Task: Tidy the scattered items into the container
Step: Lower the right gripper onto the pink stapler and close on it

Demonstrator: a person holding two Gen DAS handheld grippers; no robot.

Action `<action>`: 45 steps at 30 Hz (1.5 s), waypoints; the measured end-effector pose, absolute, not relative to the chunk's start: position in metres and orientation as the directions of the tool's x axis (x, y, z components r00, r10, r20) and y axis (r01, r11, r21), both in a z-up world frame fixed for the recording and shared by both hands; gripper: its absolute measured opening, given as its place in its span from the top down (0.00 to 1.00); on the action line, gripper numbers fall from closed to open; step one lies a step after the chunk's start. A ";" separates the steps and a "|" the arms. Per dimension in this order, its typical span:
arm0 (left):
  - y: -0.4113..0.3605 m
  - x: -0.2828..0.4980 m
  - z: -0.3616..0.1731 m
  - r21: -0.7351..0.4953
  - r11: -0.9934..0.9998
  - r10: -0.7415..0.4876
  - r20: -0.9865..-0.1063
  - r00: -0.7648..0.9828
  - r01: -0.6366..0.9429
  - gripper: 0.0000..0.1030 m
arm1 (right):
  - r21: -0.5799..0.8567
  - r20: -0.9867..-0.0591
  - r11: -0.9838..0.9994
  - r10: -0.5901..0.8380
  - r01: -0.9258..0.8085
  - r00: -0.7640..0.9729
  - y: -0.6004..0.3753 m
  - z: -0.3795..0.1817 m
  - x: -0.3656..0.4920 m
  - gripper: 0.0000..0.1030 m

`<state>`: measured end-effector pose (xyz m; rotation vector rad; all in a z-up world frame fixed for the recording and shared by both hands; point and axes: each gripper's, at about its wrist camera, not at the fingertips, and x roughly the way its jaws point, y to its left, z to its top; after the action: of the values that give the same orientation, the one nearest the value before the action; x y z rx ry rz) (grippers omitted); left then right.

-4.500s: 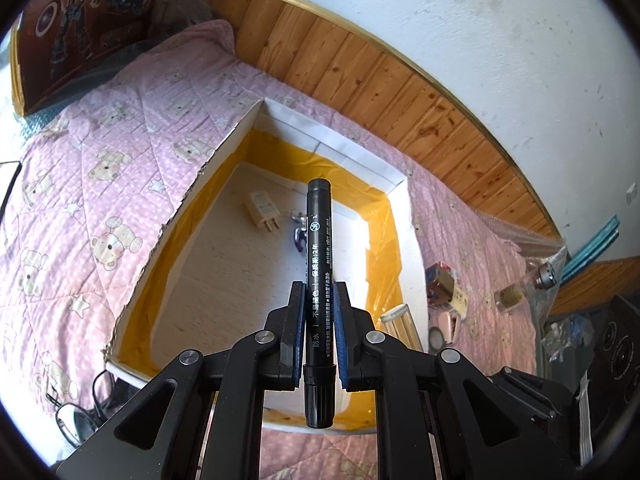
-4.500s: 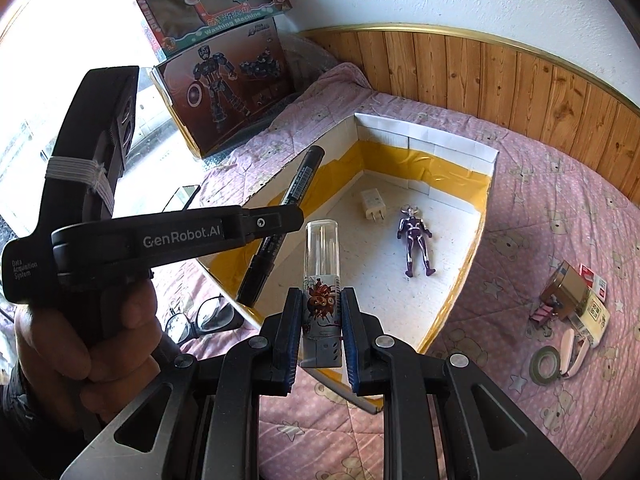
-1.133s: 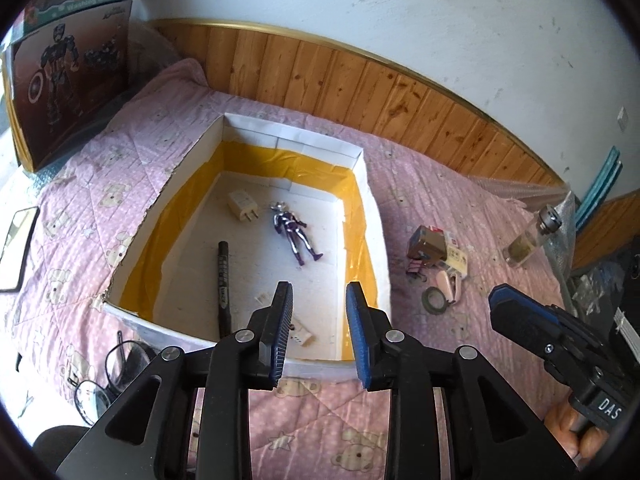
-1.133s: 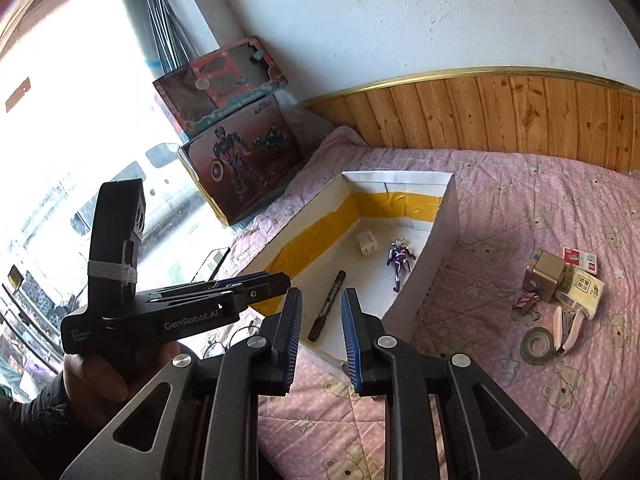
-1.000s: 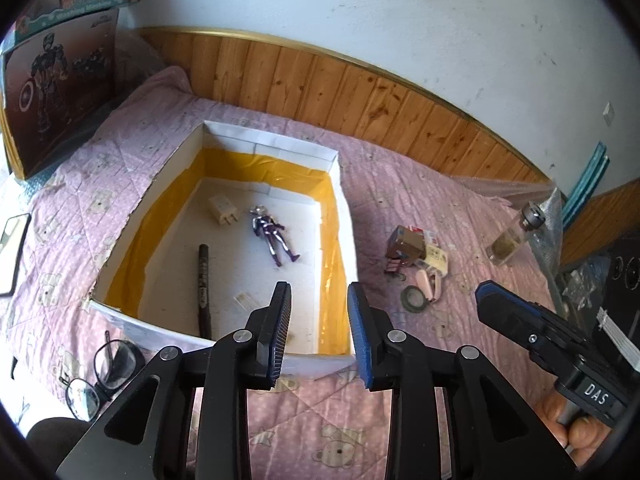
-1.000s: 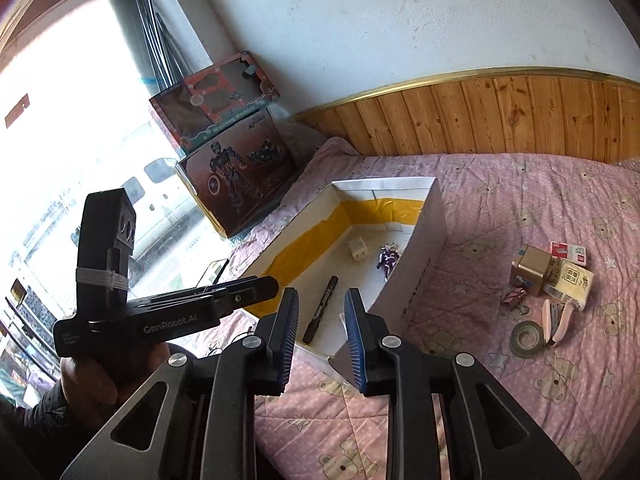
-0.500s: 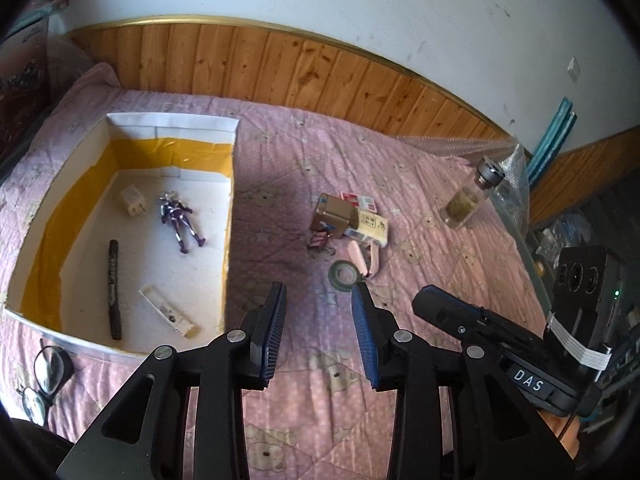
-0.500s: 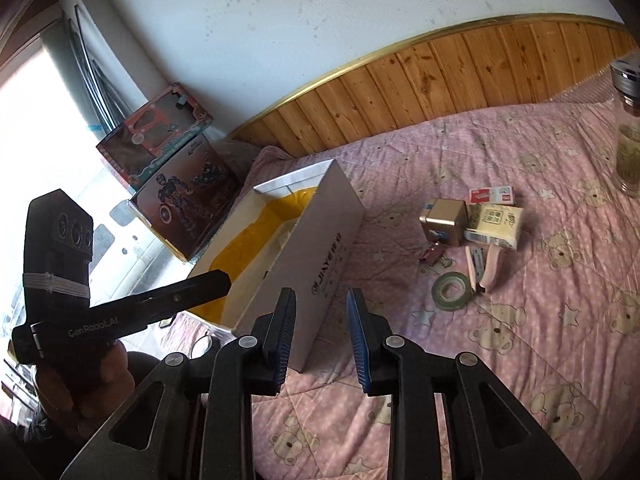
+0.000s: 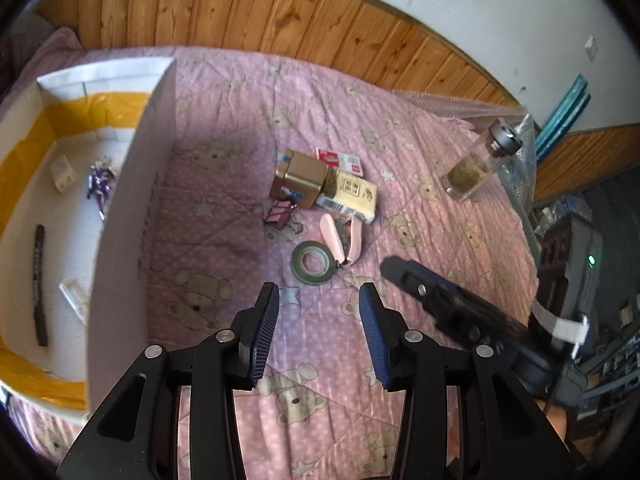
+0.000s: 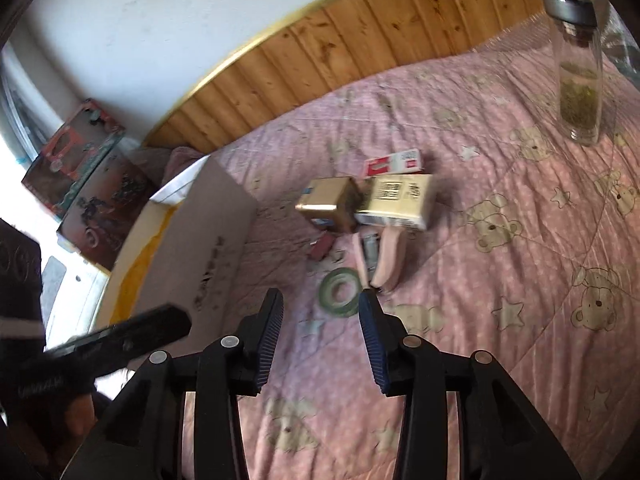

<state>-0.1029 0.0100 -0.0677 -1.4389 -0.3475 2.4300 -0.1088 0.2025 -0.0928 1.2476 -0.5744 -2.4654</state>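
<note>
Tape roll (image 9: pixel 312 263) flat on quilt (image 9: pixel 224 184), just ahead of both empty, opening grippers, left gripper (image 9: pixel 319 334), right gripper (image 10: pixel 320 338), roughly equally near.

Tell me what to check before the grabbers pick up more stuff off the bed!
1. Left tool free to grab: ok, nothing between its fingers, which are opening.
2. Right tool free to grab: ok, nothing between its fingers, also opening.
3. Things left to tidy: not ok yet. The green tape roll, pink stapler, gold box, cream box, red and white pack and binder clip lie on the quilt.
4. Closest target: ok, the tape roll lies just ahead of both tools.
5. Room in the white box: ok, bare floor beside the marker.
6. Glass bottle counts as scattered: cannot tell.
</note>
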 end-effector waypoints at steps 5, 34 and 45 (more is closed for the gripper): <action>0.023 -0.119 -0.089 -0.341 -0.930 0.365 -0.831 -0.420 -0.136 0.57 | 0.512 -0.719 -0.859 -0.439 0.016 -0.539 0.215 -0.130 -0.148 0.60; 0.072 -0.167 -0.166 -0.137 -0.971 0.211 -0.878 -0.430 -0.195 0.44 | 0.332 -0.805 -0.943 -0.303 0.036 -0.510 0.217 -0.151 -0.167 0.75; 0.038 -0.171 -0.166 -0.328 -0.939 0.338 -0.836 -0.432 -0.100 0.59 | 0.338 -0.794 -0.940 -0.308 0.041 -0.524 0.218 -0.157 -0.169 0.75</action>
<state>-0.1705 0.0376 -0.1664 -1.5009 -0.3340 2.4348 -0.1690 0.2184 -0.1567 1.4093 -0.4141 -2.5456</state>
